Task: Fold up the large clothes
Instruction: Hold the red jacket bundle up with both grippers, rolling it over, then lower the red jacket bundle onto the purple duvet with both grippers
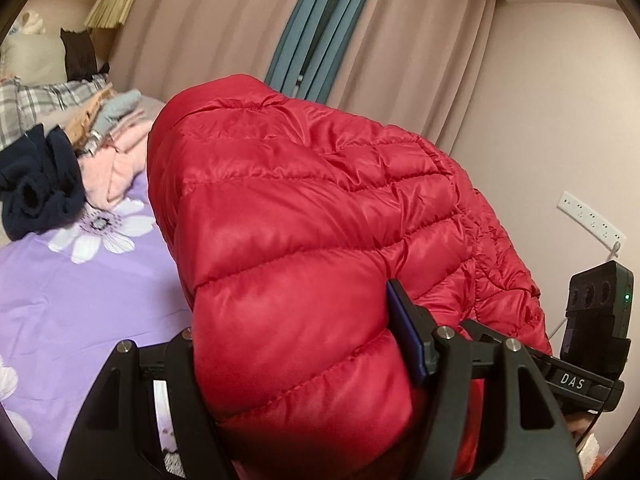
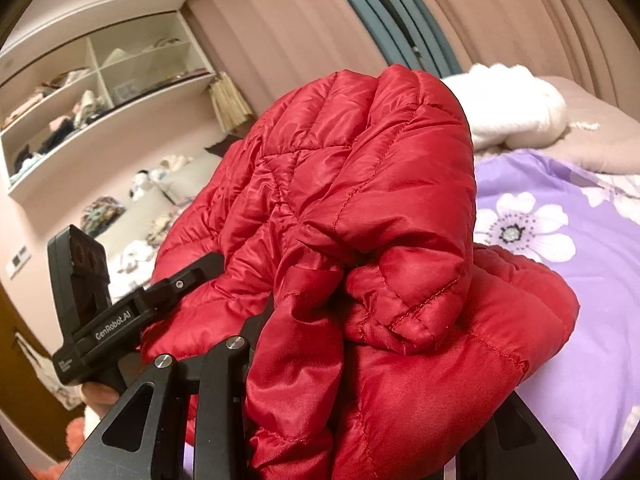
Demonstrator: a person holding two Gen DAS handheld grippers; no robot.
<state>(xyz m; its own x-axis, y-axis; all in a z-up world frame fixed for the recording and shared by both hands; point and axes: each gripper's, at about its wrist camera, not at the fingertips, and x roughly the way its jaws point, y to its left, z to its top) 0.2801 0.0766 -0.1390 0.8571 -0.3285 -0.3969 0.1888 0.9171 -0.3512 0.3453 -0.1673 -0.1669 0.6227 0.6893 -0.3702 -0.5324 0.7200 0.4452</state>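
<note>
Left gripper (image 1: 304,360) and right gripper (image 2: 352,380) each clamp a bunched part of the red puffer jacket (image 1: 312,200), which hangs between them above the bed (image 1: 80,300).

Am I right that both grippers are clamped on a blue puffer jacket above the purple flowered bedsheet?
Not quite: the puffer jacket is red, not blue, as both wrist views show. Both grippers are clamped on it above the purple flowered bedsheet.

A bed with a lilac flowered sheet (image 1: 80,288) carries a heap of clothes (image 1: 80,152); beyond it, perhaps pillows.
</note>
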